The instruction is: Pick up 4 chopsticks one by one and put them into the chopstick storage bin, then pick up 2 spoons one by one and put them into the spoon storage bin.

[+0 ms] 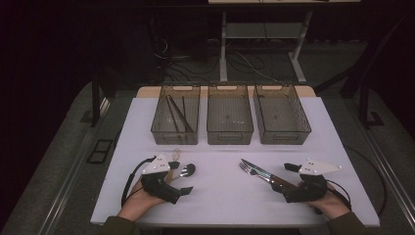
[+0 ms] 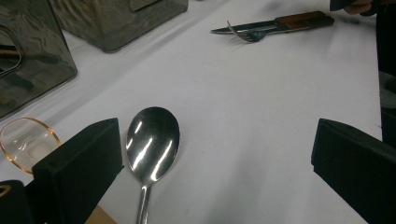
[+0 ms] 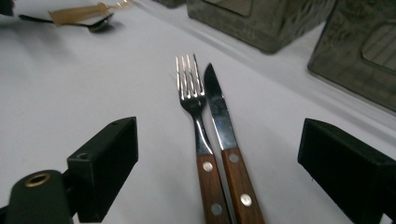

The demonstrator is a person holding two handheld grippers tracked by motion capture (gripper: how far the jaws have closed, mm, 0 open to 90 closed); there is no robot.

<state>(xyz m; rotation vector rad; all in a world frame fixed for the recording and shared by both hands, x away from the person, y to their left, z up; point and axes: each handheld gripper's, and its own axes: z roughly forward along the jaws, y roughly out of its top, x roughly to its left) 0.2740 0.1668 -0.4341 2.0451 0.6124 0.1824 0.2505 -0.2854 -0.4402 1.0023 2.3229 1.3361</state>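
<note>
A steel spoon (image 1: pixel 188 170) (image 2: pixel 153 142) lies on the white table (image 1: pixel 220 196), bowl up, just inside the left jaw of my open left gripper (image 1: pixel 180 177) (image 2: pixel 210 163). At the right, a fork (image 1: pixel 248 170) (image 3: pixel 194 107) and a knife (image 1: pixel 262 172) (image 3: pixel 224 126) with riveted wooden handles lie side by side. My right gripper (image 1: pixel 288 182) (image 3: pixel 219 144) stands open over their handles, one jaw on each side, touching neither. Both grippers rest low near the table's front edge.
Three smoky see-through bins stand in a row at the back: the left bin (image 1: pixel 173 134) holds long thin sticks, the middle bin (image 1: pixel 229 136) and right bin (image 1: pixel 284 136) look bare. A clear amber-rimmed spoon-like piece (image 2: pixel 23 142) lies left of the steel spoon.
</note>
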